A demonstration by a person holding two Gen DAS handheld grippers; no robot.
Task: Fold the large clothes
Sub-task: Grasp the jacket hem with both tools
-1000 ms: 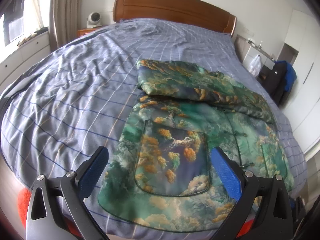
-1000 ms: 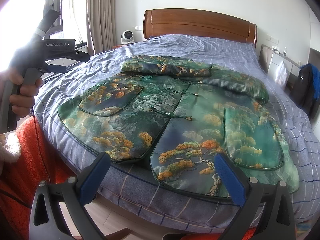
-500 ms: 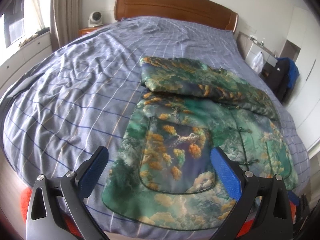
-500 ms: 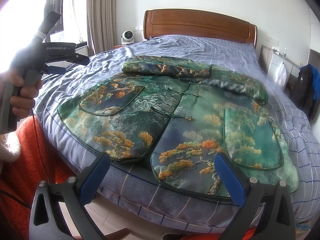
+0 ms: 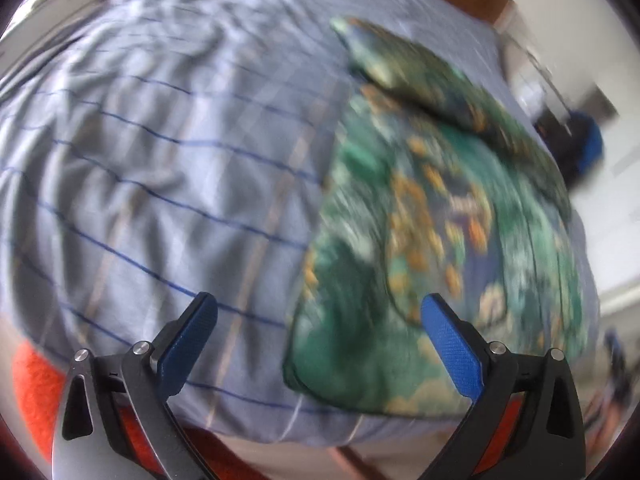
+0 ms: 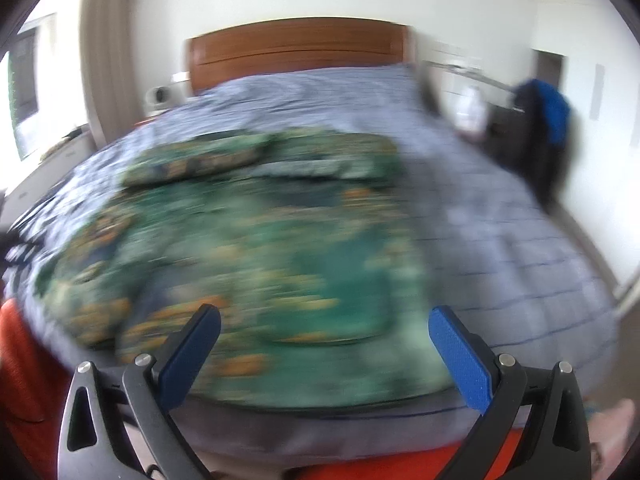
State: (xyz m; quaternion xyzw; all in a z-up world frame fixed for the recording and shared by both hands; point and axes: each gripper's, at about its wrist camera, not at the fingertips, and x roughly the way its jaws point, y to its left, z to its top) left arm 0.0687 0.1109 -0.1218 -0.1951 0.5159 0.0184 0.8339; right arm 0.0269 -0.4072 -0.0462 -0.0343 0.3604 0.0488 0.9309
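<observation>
From the left wrist view, the left gripper point(image 5: 318, 322) is spread wide and holds nothing; the green patterned jacket point(image 5: 436, 240) lies flat on the checked bedspread point(image 5: 160, 168), its near left hem corner just ahead of the gripper and between the two blue pads point(image 5: 450, 350), nearer the right-hand pad. The picture is smeared, so fine detail of the cloth edge cannot be read. Judging by this, the step in hand is the approach for a fold: nothing is gripped yet, and the next move calls for lowering onto that hem corner and closing on the jacket alone, without pinching the bedspread beneath. Beyond the gripper a sleeve point(image 5: 424, 76) already lies folded across the top of the jacket; far to the right a dark and blue garment point(image 5: 580, 148) hangs clear of the work. Orange-red cloth point(image 5: 36, 380) shows low to the left of the gripper, under the bed's edge. From the right wrist view, the right gripper point(image 6: 324, 328) is likewise wide apart and empty, with the jacket point(image 6: 248, 256) straight ahead and to its left, the right hem edge lying near the right-hand pad. Past it stand the wooden headboard point(image 6: 300, 52) and a curtain point(image 6: 108, 60). Nothing lies on the jacket to block a grasp; the blur is the main hindrance to judging it.
</observation>
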